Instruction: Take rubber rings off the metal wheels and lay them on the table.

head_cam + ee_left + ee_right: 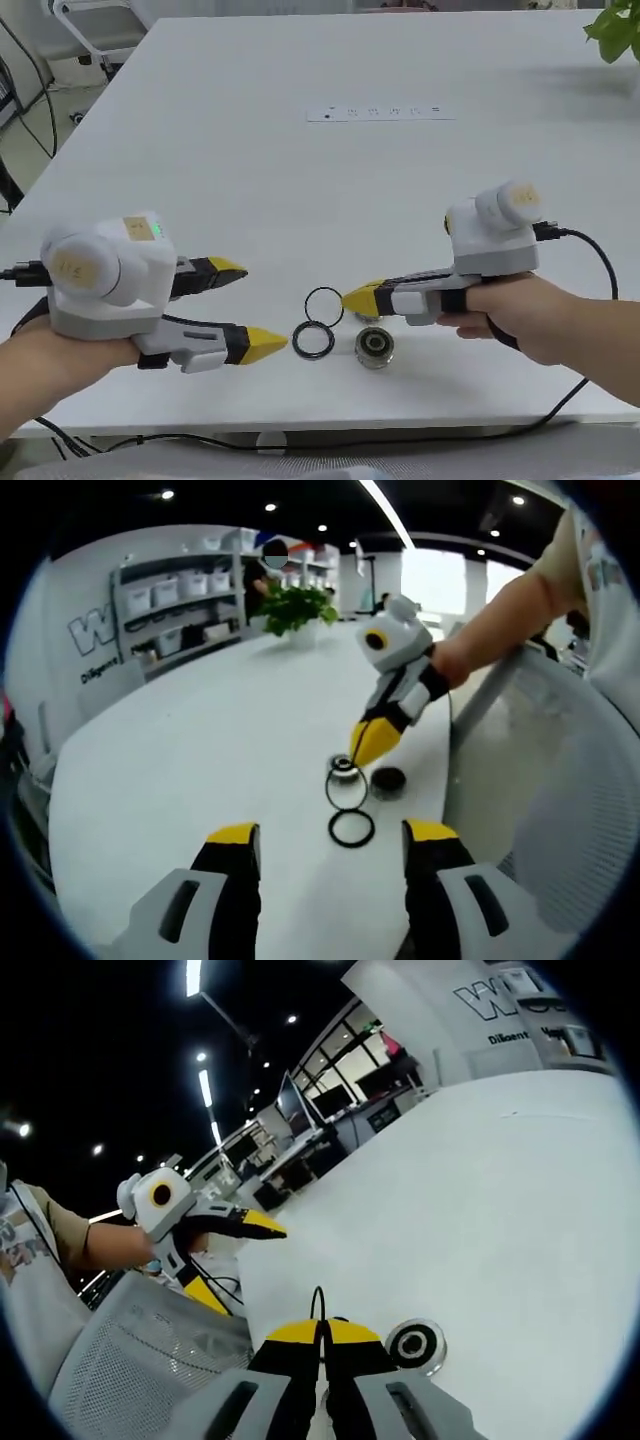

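Two rings: right hand-held gripper point(348, 298) pinches thin ring point(323, 305), probably to lay down; thick ring point(313, 341) lies at 9 o'clock of wheel point(374, 346); left hand-held gripper point(260, 305) wide, idle.

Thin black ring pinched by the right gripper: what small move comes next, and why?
Probably lower the right gripper to bare table and open its jaws. They are shut on the thin ring, which seems free of the metal wheel beside it, and a thicker ring already lies flat nearby.
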The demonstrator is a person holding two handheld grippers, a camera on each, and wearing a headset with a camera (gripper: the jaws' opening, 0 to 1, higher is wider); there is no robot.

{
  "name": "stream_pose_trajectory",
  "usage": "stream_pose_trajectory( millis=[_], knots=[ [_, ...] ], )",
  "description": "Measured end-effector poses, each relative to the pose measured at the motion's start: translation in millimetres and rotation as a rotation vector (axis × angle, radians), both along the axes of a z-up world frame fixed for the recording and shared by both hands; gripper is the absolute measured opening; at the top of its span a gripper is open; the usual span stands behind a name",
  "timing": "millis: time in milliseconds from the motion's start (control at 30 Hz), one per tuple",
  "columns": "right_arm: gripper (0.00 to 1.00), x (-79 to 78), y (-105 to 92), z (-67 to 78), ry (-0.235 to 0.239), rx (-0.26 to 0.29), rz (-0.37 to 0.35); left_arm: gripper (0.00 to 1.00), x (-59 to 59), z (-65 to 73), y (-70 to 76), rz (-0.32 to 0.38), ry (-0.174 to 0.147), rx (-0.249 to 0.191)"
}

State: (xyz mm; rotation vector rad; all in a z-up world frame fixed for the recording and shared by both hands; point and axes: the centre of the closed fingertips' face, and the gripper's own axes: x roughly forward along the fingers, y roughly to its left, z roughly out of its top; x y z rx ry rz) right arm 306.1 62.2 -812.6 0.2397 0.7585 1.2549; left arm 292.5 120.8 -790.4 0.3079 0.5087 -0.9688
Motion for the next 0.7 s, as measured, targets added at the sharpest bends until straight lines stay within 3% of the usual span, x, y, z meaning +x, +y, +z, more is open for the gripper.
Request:
stream_pose_trajectory(
  millis=[333,700],
  knots=[
    [0.00,-10.8,11.9,-18.1,0.027,-0.034,0.044,0.58,-4.1,-0.3,7.8,0.021,0.006,-0.011],
    [0.00,-10.9,12.0,-29.9,0.047,-0.083,0.028,0.58,-4.7,-1.9,15.5,0.041,0.013,-0.015]
  ],
)
